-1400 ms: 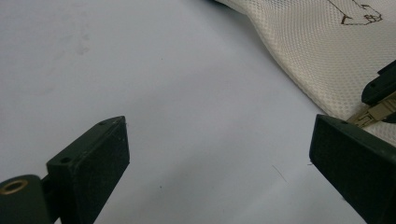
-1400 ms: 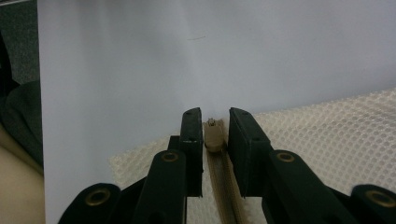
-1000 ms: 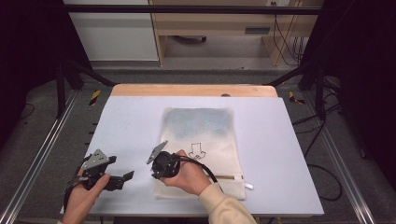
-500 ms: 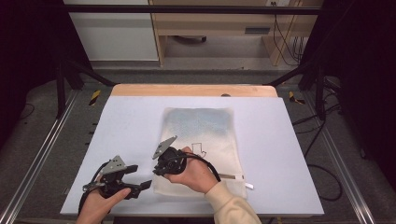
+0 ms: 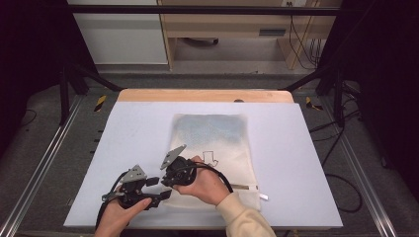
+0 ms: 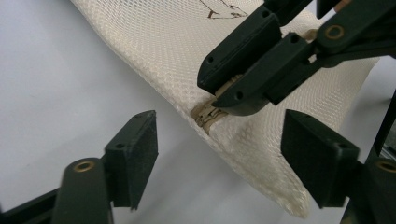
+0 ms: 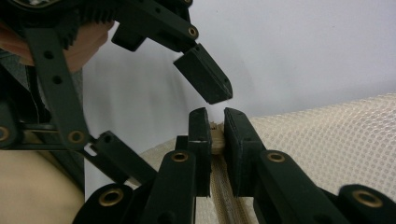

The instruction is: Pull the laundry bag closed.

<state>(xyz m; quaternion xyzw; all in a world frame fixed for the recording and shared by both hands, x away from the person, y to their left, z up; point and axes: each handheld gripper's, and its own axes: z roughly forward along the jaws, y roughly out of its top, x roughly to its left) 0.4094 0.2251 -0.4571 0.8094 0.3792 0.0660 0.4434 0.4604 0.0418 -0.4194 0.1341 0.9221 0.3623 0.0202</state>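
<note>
A cream mesh bag (image 5: pixel 213 137) with a black arrow drawing lies flat on the white table (image 5: pixel 128 128). Its zipper runs along the near edge, and the metal pull (image 5: pixel 263 197) lies at the right end. My right gripper (image 7: pixel 218 135) is shut on the zipper's beige end (image 6: pixel 208 115) at the bag's near left corner. That gripper also appears in the high view (image 5: pixel 170 178) and in the left gripper view (image 6: pixel 243 88). My left gripper (image 6: pixel 224 163) is open, its jaws on either side of that corner and just short of it. In the high view the left gripper (image 5: pixel 159 190) sits beside the right one.
Bare white table surface lies left and right of the bag. A wooden strip (image 5: pixel 205 95) borders the far edge of the table. Black frame legs (image 5: pixel 69 81) and cables (image 5: pixel 341 182) stand on the floor around it.
My left hand has carried its open gripper to the right, up to the bag's near left corner. The right gripper has stayed on the zipper end, shifting only slightly.
</note>
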